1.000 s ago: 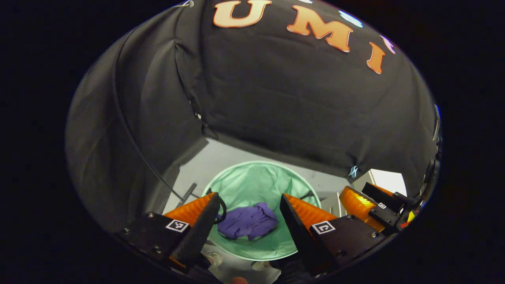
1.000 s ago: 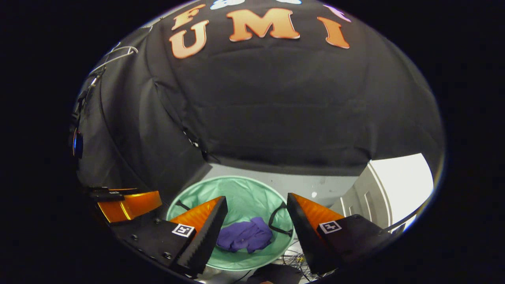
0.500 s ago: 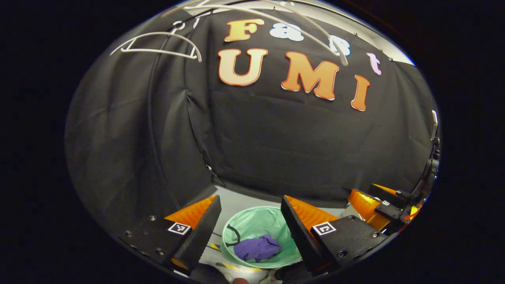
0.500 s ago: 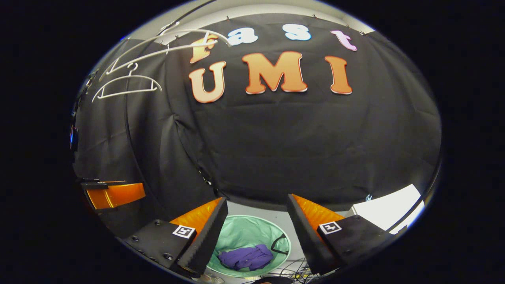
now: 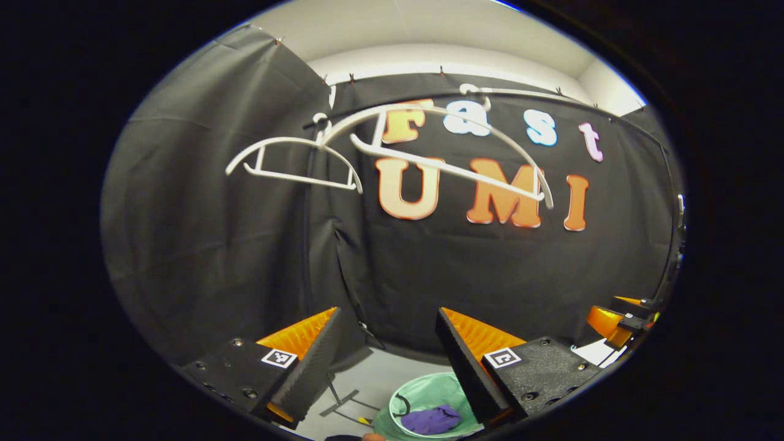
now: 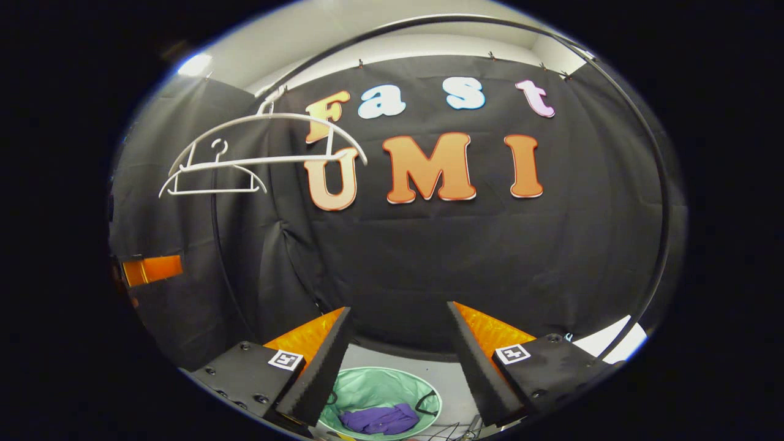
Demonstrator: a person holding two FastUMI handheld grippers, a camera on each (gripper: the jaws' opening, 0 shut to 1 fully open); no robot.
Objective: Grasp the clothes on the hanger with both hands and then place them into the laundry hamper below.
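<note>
Garment drop looks done from here: purple clothes lie crumpled at the bottom of the green laundry hamper on the floor, well below both grippers. I see the same purple heap in the hamper from the left gripper view.

Left gripper: jaws spread wide, nothing between them. Right gripper: jaws likewise released and bare. The right gripper also pokes in at the edge of the left gripper view.

Two white hangers up top, near hanger and far hanger, both bare, hooked on the curved rail. No cloth on either as far as I can tell.

My read: place step complete, we're in the retreat or reset phase. With no garment visible on the hangers, I judge the next move calls for nothing more than parking both grippers clear of the hangers. If another garment hangs out of frame, I'd need to pan first.
</note>
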